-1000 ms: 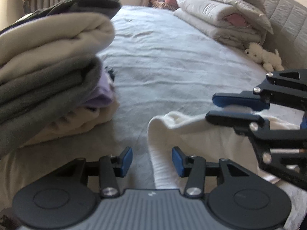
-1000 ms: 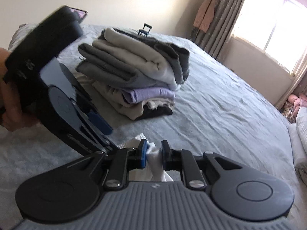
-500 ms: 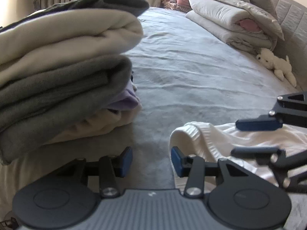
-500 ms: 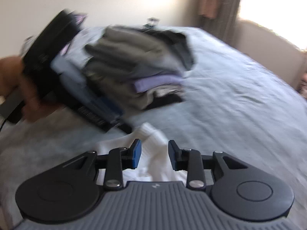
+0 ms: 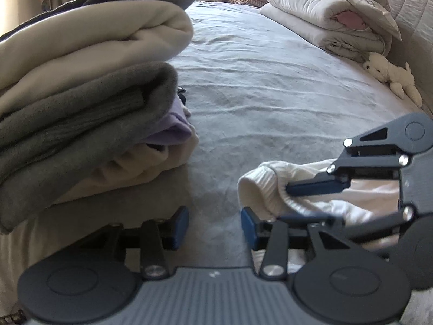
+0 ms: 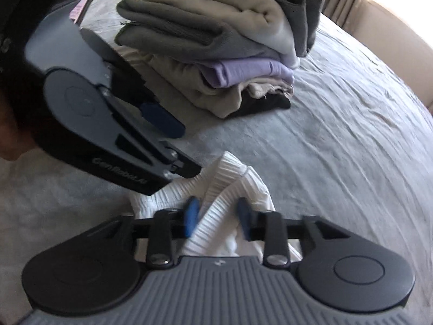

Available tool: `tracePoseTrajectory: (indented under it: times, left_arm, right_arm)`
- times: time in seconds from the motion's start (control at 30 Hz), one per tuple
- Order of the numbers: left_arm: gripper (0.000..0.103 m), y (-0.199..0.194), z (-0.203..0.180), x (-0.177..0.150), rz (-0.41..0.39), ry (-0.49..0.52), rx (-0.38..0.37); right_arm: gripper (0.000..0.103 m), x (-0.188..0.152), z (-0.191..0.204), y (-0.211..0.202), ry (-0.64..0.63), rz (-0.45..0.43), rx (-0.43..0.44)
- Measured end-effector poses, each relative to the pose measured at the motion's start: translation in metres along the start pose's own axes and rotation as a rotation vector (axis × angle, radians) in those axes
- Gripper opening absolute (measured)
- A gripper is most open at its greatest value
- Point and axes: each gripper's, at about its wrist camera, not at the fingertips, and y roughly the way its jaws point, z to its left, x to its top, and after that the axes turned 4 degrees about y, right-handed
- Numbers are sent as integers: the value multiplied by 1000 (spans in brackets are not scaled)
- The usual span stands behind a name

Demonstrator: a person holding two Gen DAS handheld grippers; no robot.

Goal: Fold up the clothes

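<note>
While both jaws gape, white garment [image 6: 230,189] lies crumpled, ribbed end toward folded stack [image 6: 216,40].

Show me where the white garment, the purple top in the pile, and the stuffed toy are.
white garment [image 6: 230,187]: right wrist view, on its ribbed band just ahead of the claw.
purple top [image 6: 243,71]: right wrist view, on its folded edge in the pile.
stuffed toy [image 5: 389,74]: left wrist view, on its body by the headboard.
</note>
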Motion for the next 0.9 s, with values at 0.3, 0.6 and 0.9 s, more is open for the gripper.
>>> tracePoseTrajectory:
  times: [0.3, 0.6, 0.9]
  left_arm:
    - [44, 2, 0, -1, 5, 13, 2]
    - [44, 2, 0, -1, 7, 1, -1]
    - [44, 2, 2, 0, 6, -25, -13]
  right_arm:
    - [4, 16, -29, -5, 211, -47, -73]
    - [15, 5, -37, -24, 382, -151, 115]
    - [51, -30, -26, -77, 145, -249, 122]
